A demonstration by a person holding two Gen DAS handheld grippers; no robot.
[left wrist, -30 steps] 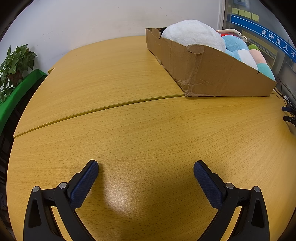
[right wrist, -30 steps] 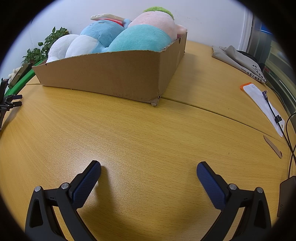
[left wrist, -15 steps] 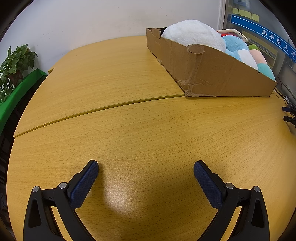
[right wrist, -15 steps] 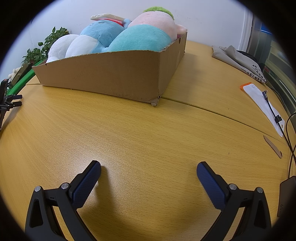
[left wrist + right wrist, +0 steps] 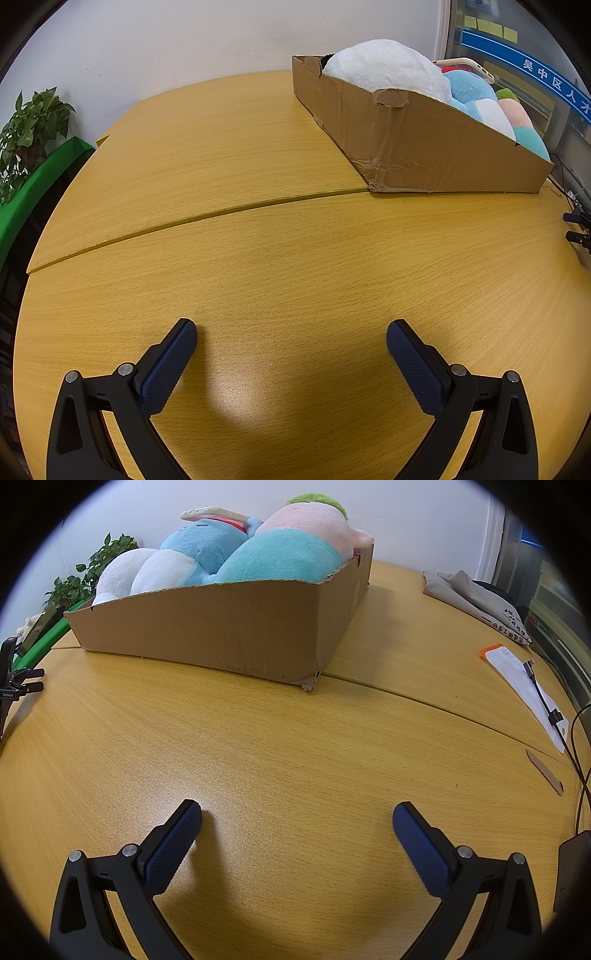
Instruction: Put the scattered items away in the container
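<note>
Box (image 5: 436, 147) of plush toys (image 5: 266, 559), well beyond both empty claws

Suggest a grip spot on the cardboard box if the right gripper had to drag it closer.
Probably the near wall's top edge of the cardboard box, coming from above with the open right gripper. That rim is bare, thin and facing the gripper; plush toys crowd the inside, so bite shallow.

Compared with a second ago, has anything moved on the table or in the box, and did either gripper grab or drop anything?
Nothing visibly changed. The left gripper and right gripper stay open and empty over the table, and the plush toys remain in the cardboard box.
</note>
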